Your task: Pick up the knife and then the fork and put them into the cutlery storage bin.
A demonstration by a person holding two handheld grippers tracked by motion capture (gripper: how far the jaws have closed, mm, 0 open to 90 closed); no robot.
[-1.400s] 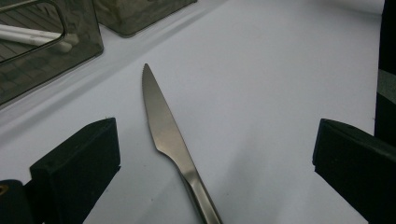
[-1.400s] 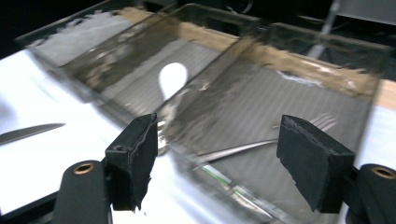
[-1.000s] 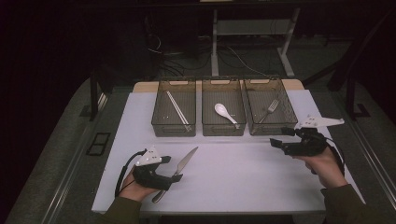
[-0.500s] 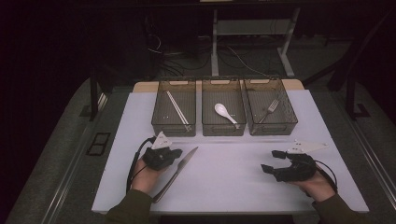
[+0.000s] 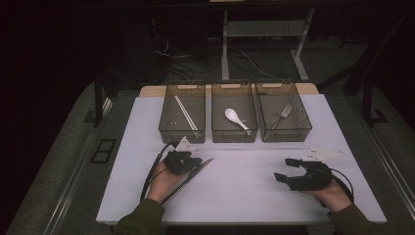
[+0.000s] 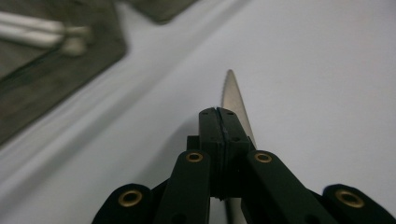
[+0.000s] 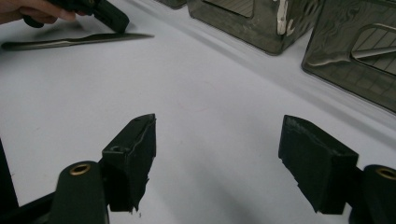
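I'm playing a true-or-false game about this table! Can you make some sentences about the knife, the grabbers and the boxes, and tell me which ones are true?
1. The left gripper is shut on the knife. True.
2. The right gripper holds a fork. False: its jaws stand wide open with nothing between them.
3. The white spoon lies in the middle bin. True.
4. The chopsticks lie loose on the table. False: they lie in the left bin.
5. The fork lies in the right bin. True.

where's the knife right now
In the high view the knife is on the table's left side, clamped in the left gripper, just in front of the chopstick bin.
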